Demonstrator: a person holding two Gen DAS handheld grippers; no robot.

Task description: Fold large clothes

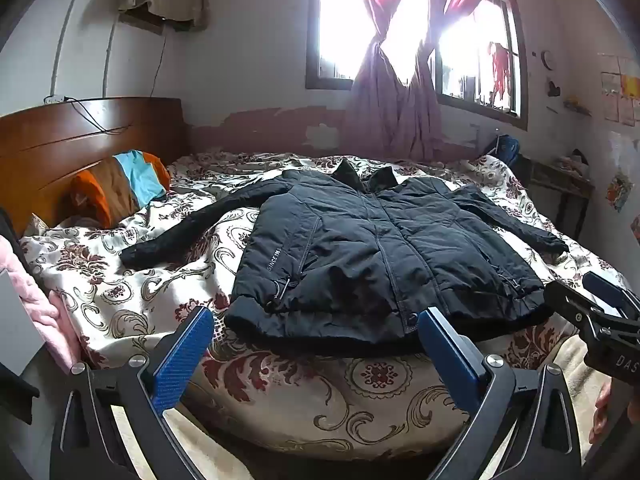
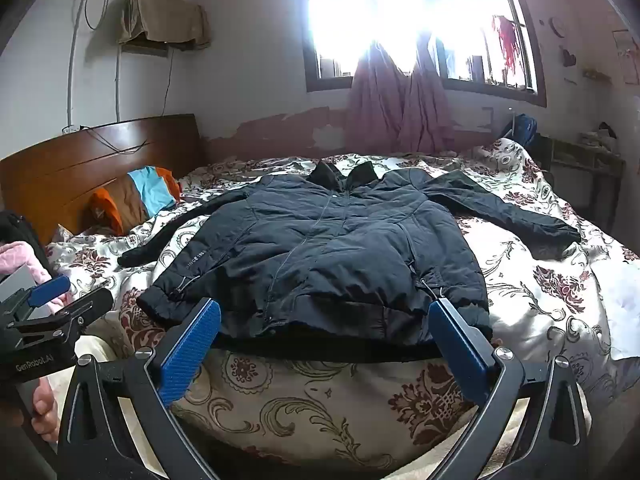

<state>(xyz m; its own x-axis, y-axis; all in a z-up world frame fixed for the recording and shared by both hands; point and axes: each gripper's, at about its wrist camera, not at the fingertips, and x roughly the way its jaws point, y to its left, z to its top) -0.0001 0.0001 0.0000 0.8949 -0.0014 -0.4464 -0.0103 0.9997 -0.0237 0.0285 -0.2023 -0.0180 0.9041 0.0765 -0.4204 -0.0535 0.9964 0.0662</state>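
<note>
A dark navy padded jacket (image 1: 372,248) lies flat and face up on the bed, zipped, collar toward the window, both sleeves spread out to the sides. It also shows in the right wrist view (image 2: 332,252). My left gripper (image 1: 316,320) is open and empty, just short of the jacket's hem, toward its left half. My right gripper (image 2: 326,312) is open and empty at the hem, toward its right half. Each gripper shows at the edge of the other's view: the right one (image 1: 600,304), the left one (image 2: 52,300).
The bed has a floral cover (image 1: 132,280) and a wooden headboard (image 1: 80,136) at the left. An orange, brown and blue pillow (image 1: 124,188) lies near the headboard. Pink fabric (image 1: 36,300) hangs at the left edge. A side table (image 2: 588,160) stands at the far right.
</note>
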